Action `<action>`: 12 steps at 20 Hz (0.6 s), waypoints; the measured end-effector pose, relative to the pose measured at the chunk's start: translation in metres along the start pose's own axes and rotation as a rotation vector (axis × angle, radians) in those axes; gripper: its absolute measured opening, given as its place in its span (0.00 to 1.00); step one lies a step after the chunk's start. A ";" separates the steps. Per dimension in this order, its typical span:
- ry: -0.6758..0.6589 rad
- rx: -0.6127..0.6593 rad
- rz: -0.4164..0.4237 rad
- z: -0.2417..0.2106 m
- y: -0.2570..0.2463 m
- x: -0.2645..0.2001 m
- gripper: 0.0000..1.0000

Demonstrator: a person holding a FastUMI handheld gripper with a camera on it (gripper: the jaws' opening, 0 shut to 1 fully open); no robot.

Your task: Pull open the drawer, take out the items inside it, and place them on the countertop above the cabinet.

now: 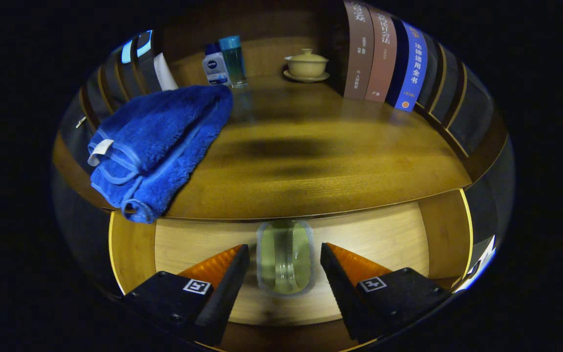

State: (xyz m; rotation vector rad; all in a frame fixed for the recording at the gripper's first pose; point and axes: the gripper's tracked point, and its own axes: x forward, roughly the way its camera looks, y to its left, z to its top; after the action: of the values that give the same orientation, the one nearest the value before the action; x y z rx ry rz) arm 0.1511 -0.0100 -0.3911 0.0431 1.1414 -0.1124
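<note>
Tongs (285,259) are gaping open around one clear glass (285,257) lying in the drawer (384,234); on the tabletop (311,166), one blue towel (154,146) is lying at ten o'clock, two bottles (225,61) at eleven.

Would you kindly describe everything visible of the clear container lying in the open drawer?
The clear container looks like see-through glass or plastic with a greenish tint and rounded corners. It lies on the pale wooden floor of the open drawer, just below the countertop edge, in the gap between the fingers of the open gripper. Neither finger touches it.
</note>
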 end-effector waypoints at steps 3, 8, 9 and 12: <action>0.034 -0.016 -0.023 -0.002 -0.003 0.007 0.85; 0.092 -0.016 -0.035 -0.002 -0.004 0.019 0.51; 0.088 -0.010 -0.040 -0.008 -0.007 0.023 0.44; 0.080 -0.019 -0.035 -0.008 -0.006 0.023 0.31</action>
State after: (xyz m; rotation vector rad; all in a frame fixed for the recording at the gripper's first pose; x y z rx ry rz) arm 0.1531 -0.0169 -0.4154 0.0107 1.2237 -0.1320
